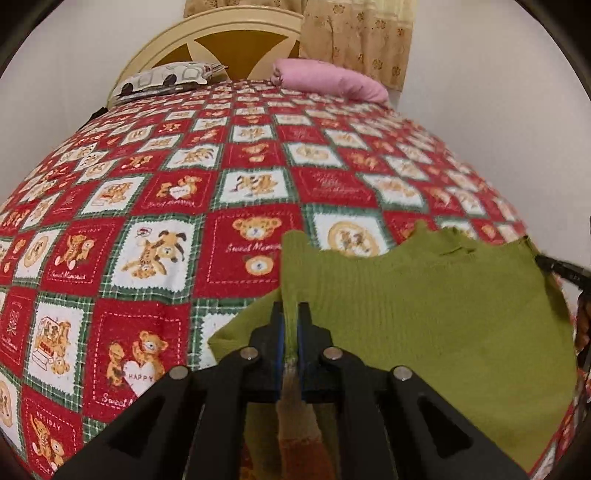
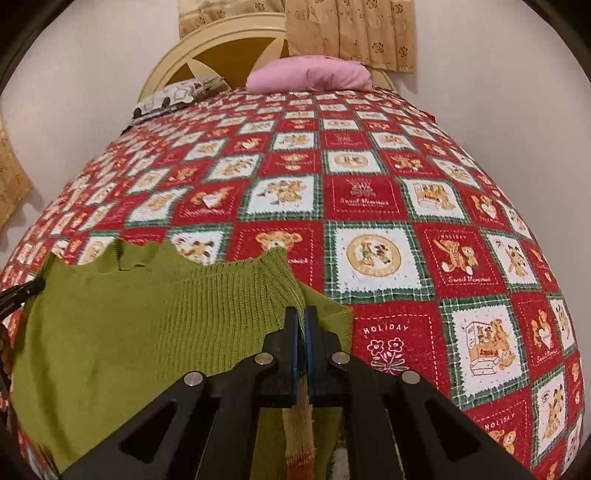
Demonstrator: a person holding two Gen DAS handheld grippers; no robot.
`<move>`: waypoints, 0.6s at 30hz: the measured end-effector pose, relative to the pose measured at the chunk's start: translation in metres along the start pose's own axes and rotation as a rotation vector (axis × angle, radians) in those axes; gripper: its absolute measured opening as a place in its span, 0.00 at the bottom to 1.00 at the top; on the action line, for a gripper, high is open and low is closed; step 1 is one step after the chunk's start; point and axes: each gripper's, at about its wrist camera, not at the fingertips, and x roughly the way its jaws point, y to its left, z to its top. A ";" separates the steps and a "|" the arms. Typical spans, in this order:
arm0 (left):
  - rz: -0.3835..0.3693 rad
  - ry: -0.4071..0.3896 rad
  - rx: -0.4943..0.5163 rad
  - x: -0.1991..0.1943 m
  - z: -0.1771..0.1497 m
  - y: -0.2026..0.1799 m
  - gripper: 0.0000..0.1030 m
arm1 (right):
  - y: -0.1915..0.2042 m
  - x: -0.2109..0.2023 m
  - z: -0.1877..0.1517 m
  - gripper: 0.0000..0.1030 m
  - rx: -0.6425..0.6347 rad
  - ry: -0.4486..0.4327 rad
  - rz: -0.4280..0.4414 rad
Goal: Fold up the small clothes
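Note:
A small olive-green knit top (image 1: pixel 436 314) is stretched between my two grippers above the near part of the bed. My left gripper (image 1: pixel 291 314) is shut on its left shoulder edge. My right gripper (image 2: pixel 305 317) is shut on its right shoulder edge; the top (image 2: pixel 140 321) spreads to the left in the right wrist view. The scooped neckline runs between the two shoulders. A striped orange and cream band of the garment hangs below each gripper. The other gripper's black tip shows at the far edge of each view.
The bed carries a red, white and green teddy-bear quilt (image 1: pixel 155 206). A pink pillow (image 1: pixel 328 79) and a patterned pillow (image 1: pixel 166 77) lie by the cream headboard (image 1: pixel 221 40). Beige curtains (image 2: pixel 351 33) hang behind.

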 end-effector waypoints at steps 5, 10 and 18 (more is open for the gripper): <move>0.040 -0.019 -0.015 -0.022 -0.009 0.001 0.35 | 0.004 0.017 -0.004 0.02 -0.017 0.031 -0.045; 0.045 -0.121 0.020 -0.088 -0.043 -0.004 0.70 | 0.013 -0.015 -0.005 0.20 -0.034 -0.027 -0.075; 0.074 -0.065 0.042 -0.083 -0.082 -0.018 0.76 | 0.100 -0.031 -0.033 0.25 -0.118 0.118 0.304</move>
